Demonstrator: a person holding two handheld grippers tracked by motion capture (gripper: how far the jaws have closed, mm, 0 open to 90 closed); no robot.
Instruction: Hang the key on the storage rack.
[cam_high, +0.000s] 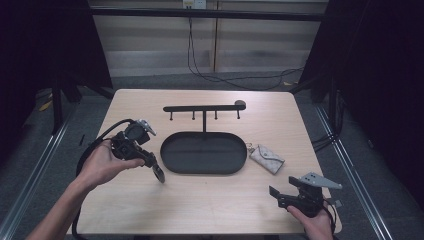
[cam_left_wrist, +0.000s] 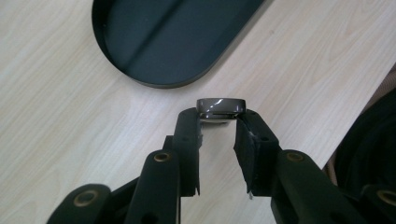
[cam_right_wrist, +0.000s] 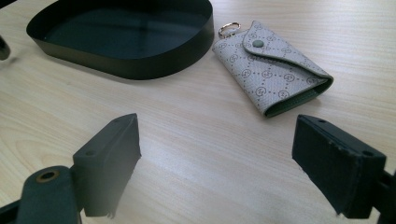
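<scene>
The worktop (cam_high: 200, 200) is a pale wooden square, and on it the biggest thing is a black stand: an oval tray (cam_high: 170, 157) with a thin post rising from its far edge to a crossbar (cam_high: 200, 108) that carries small hooks. The tray lies in the middle of the worktop. Just to its right, near but not touching, lies a small grey patterned key pouch (cam_right_wrist: 273, 70) with a snap flap and a metal ring at the end towards the tray.

The left claw (cam_high: 159, 174), held in the person's left hand (cam_high: 100, 165), points down at the worktop just left of the tray's near rim. Its jaws are pressed onto a dark ring (cam_left_wrist: 221, 106), gripping it by its sides; the ring sits at the very tips, lifted off the wood and close to the tray's edge.

The right claw (cam_high: 273, 194) hangs at the near right corner, well apart from the pouch, jaws spread wide with nothing between them.
</scene>
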